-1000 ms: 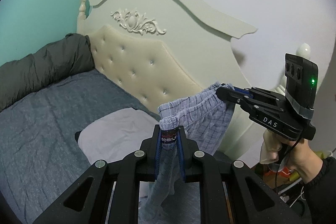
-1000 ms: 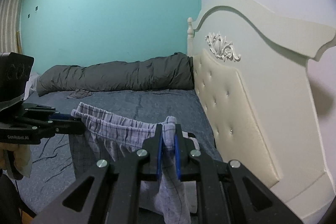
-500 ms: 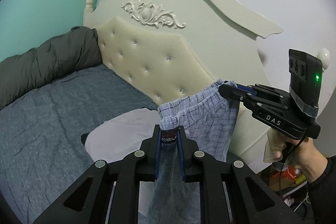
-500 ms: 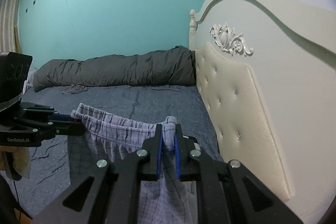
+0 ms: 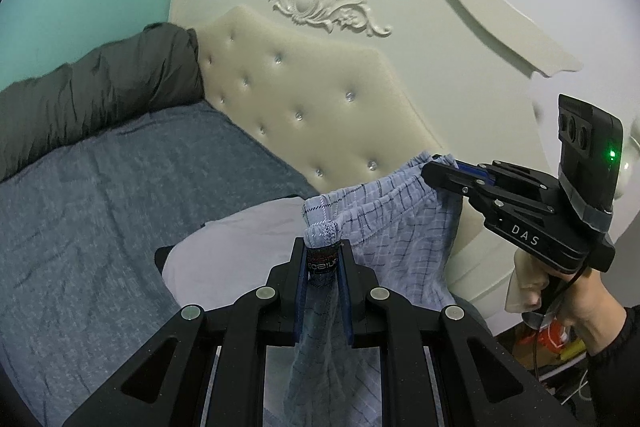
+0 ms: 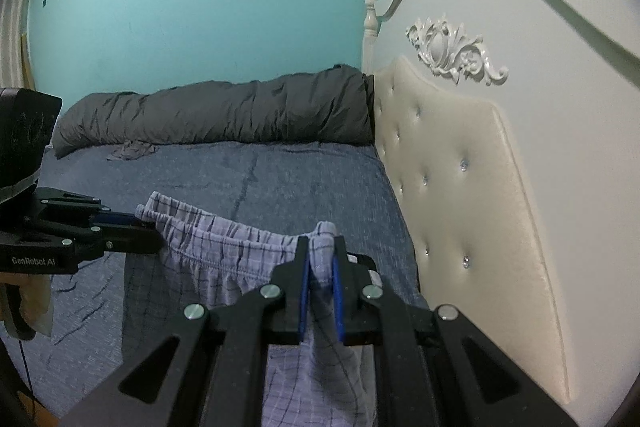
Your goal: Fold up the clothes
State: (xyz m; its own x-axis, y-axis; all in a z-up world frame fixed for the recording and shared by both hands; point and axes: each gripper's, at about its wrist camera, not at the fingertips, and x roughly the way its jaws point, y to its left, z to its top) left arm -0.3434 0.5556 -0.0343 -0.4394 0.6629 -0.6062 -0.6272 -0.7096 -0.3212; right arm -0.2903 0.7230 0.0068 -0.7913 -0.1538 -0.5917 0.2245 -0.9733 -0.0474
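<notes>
Left wrist view: pale blue plaid shorts (image 5: 400, 227), gathered elastic waistband stretched between both tools, the rest hanging loose in the air over the near edge of the bed (image 5: 100, 195). Left hand-held gripper (image 5: 323, 259) nearly together, clamped on one bunched waistband corner; dark label with lettering sits between the blue pads, fabric drops straight down below them. Right hand-held gripper (image 5: 440, 173) comes in from the right, held by a hand (image 5: 576, 311) in a dark sleeve, pinching the far waistband end. White folded garment (image 5: 232, 251) lies on the bed just behind the shorts, tufted cream headboard (image 5: 320, 99) beyond. Right wrist view: same shorts (image 6: 224, 255), waistband sagging slightly between the tools, legs hanging below. Right hand-held gripper (image 6: 320, 267) nearly closed, clamped on its waistband corner, a nub of cloth poking above the pads. Left hand-held gripper (image 6: 148, 231) at left edge grips the other end. Dark grey duvet (image 6: 224, 115) rolled along the teal wall.
</notes>
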